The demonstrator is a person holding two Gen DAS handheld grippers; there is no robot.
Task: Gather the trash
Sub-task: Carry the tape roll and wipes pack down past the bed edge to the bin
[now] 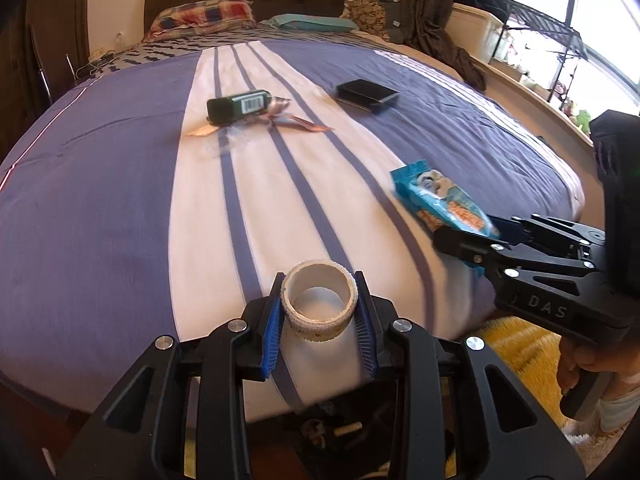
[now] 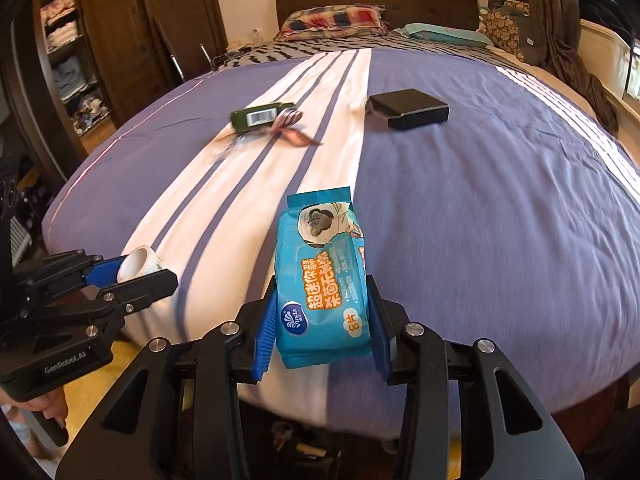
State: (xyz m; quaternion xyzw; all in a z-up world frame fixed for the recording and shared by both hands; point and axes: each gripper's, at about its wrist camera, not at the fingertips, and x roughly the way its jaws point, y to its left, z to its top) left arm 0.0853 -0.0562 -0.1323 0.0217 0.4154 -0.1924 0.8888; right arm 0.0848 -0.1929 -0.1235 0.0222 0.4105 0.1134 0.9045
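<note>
I'm holding the tape roll [image 1: 319, 300] in the left gripper [image 1: 320, 312], jaws clamping it, and the wipes pack [image 2: 326, 280] in the right gripper [image 2: 324, 320], both over the bed [image 1: 100, 200] edge. Green bottle [image 1: 238, 105], wrappers [image 1: 280, 118] & black box [image 1: 367, 95] are remaining (no bin in sight).

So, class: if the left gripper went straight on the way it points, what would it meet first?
Probably the bedspread: the left gripper, shut on the tape roll, points downward at the white stripe. The green box lies farther on.
</note>
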